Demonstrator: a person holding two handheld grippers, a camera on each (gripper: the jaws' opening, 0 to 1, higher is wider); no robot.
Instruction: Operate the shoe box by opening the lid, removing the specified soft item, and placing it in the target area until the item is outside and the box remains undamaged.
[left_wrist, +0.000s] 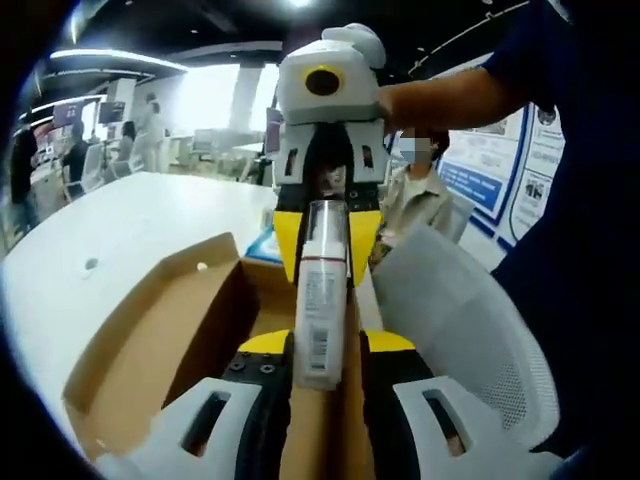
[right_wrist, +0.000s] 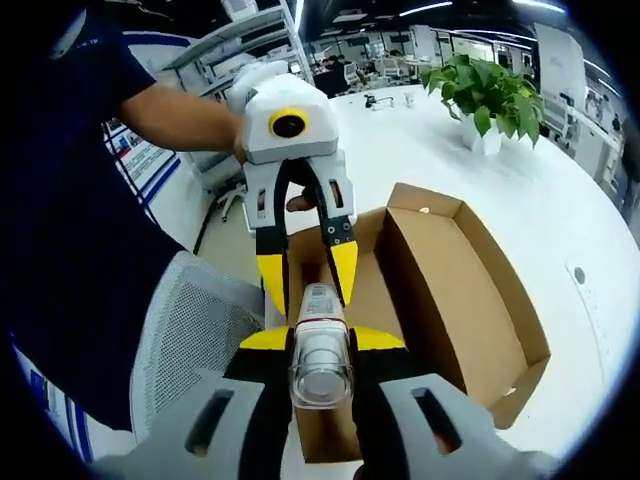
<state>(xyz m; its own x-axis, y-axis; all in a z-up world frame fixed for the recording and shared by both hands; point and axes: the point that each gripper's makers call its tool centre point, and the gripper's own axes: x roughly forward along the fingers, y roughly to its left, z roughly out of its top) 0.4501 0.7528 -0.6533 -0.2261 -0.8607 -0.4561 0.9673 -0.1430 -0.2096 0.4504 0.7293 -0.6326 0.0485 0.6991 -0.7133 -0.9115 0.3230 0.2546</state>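
A soft tube (left_wrist: 320, 300) with a clear cap and a barcode label hangs over the open cardboard shoe box (left_wrist: 150, 350). My left gripper (left_wrist: 327, 342) is shut on its barcode end. The right gripper (left_wrist: 322, 250) faces it from above, its yellow fingers closed around the cap end. In the right gripper view the clear cap of the tube (right_wrist: 320, 375) points at the camera between the jaws of my right gripper (right_wrist: 322, 340). The left gripper (right_wrist: 312, 290) holds the far end. The box (right_wrist: 470, 290) lies open below, its inside bare where it shows.
The box rests on a white table (right_wrist: 520, 190) near its edge. A white mesh chair (left_wrist: 470, 330) (right_wrist: 190, 340) stands close beside the box. A potted plant (right_wrist: 485, 95) sits further along the table. A seated person (left_wrist: 415, 195) is behind the right gripper.
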